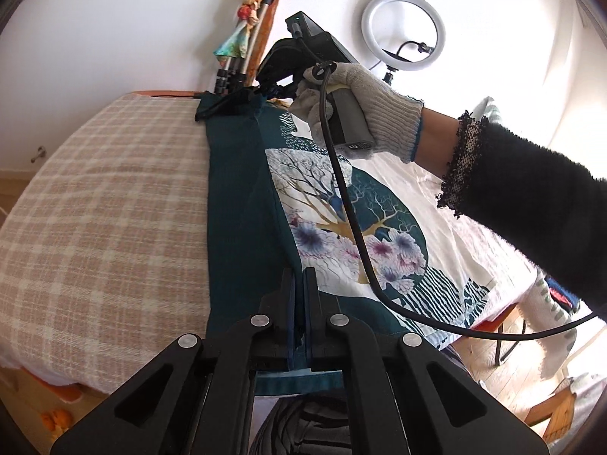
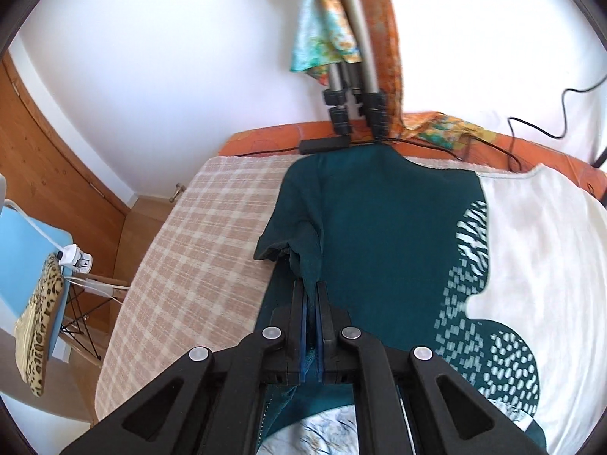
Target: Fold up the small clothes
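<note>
Left tool (image 1: 299, 278) and right tool (image 2: 311, 290) pinching teal shirt (image 2: 379, 227)

White wall (image 2: 170, 57), wooden door (image 2: 49, 144), ring light (image 1: 403, 31), blue chair (image 2: 22, 235).

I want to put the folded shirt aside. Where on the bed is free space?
Free: the checked blanket, between the shirt and the bed's side edge. Crowded: the head end, with tripod legs, a black box and cables.
</note>
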Tool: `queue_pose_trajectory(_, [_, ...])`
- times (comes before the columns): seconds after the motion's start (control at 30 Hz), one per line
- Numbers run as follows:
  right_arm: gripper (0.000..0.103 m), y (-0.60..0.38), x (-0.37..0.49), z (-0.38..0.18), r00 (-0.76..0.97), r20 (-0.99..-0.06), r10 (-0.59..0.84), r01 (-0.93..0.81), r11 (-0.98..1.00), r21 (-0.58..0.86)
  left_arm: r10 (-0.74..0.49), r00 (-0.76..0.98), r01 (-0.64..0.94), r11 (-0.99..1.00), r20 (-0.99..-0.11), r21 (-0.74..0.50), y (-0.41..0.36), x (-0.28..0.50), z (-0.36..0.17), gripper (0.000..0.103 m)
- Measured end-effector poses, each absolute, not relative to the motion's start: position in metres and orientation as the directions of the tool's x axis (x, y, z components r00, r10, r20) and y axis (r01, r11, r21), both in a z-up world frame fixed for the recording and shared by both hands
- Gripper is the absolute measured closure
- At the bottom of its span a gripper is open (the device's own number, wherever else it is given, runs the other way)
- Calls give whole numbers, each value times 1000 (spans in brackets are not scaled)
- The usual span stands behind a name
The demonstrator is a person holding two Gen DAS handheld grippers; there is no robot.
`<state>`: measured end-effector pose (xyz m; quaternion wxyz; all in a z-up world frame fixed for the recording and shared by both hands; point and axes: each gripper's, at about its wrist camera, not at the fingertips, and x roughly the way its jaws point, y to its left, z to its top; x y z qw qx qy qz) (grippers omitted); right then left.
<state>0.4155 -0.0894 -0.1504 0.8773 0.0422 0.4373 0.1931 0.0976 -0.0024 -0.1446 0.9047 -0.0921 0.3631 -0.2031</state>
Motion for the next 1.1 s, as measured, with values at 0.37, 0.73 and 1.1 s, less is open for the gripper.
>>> queue_pose_trajectory(0.37, [41,-141,410,-160,611,-761,218,-306,952,27,-506,497,394,855,-705,-336,-47,99,-169,89])
queue_pose_trajectory(0.73, [53,-56,436,-170,576,-758,306,-517,855,-48,-468,586,291,884,-662,-366,-10,95,-159,86])
queue_pose_trajectory(1.1, [74,-28,459,-203,563,-805,190,-524,834,-170,-460,556,262,888,-693,-379,-8,107,-181,86])
